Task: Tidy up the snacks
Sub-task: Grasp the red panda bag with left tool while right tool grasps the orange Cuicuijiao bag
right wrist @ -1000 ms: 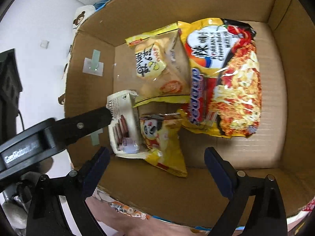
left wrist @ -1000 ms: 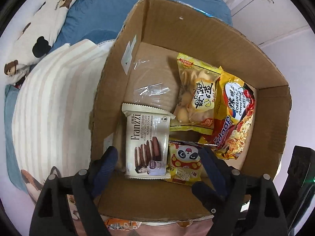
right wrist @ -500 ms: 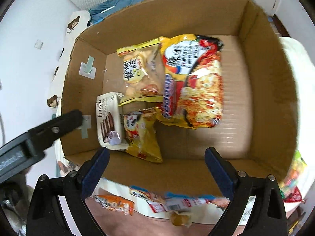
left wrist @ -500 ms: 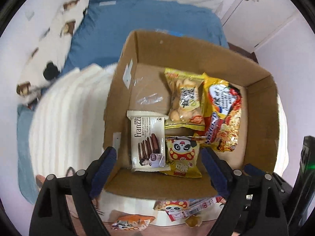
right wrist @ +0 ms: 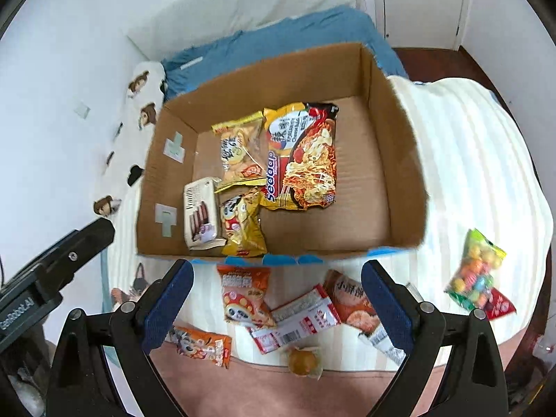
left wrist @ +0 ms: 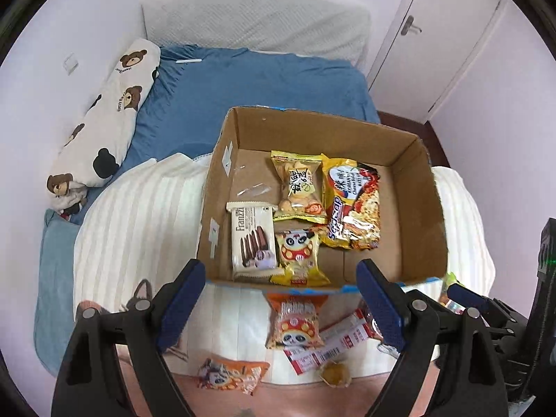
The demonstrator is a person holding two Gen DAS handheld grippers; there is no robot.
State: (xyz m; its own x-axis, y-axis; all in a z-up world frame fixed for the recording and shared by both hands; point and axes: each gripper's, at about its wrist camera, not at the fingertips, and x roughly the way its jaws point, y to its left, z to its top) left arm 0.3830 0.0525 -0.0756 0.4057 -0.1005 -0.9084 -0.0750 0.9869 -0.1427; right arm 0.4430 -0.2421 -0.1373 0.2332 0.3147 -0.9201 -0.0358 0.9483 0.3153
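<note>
An open cardboard box (left wrist: 425,208) (right wrist: 399,146) sits on a striped white blanket. Inside lie a white Franzzi cookie pack (left wrist: 253,239) (right wrist: 201,213), a yellow panda snack bag (left wrist: 299,257) (right wrist: 241,224), a yellow biscuit bag (left wrist: 300,186) (right wrist: 239,149) and a noodle packet (left wrist: 351,205) (right wrist: 302,156). In front of the box lie an orange panda bag (left wrist: 295,319) (right wrist: 243,295), a red-white stick pack (right wrist: 295,319), an orange pack (right wrist: 351,302), a small orange pack (right wrist: 201,344) and a round yellow sweet (right wrist: 302,361). A colourful candy bag (right wrist: 476,271) lies right. My left gripper (left wrist: 281,299) and right gripper (right wrist: 276,295) are open and empty, above the loose snacks.
A blue bedsheet (left wrist: 243,87) and a bear-print pillow (left wrist: 107,114) lie behind the box. A white headboard cushion (left wrist: 253,24) and a door (left wrist: 434,34) are at the back. The left gripper's body (right wrist: 52,278) shows at the right view's left edge.
Both grippers have pulled up and back from the box. The Franzzi pack stays in the box. The loose snacks in front of the box have come into view.
</note>
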